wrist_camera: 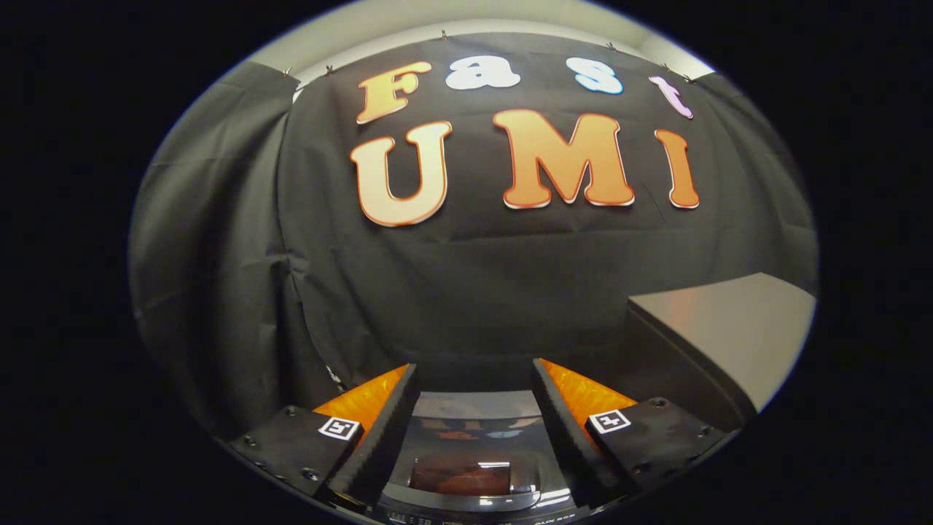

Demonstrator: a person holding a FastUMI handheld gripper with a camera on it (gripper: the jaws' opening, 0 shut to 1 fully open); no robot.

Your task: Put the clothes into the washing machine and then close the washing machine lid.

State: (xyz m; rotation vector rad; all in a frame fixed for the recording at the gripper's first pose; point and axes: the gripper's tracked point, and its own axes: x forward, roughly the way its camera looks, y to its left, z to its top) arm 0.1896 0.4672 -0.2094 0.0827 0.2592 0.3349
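Gripper view: hand-held gripper point(474, 379) released, fingers spread, empty; washing machine lid point(470, 445) lies flat below, between fingers.

Single fisheye cam rides on the gripper point(475, 390), looking forward along the two jaws, which stand apart at the bottom of the view. It sits just above the glossy dark washing machine lid with its tinted window point(466, 467), which lies between and below the jaws, very near the lens. Optical axis is about level, aimed square at the black cloth booth wall point(466, 292) beyond, with a grey flat-topped surface point(736, 328) off to the right, further out.
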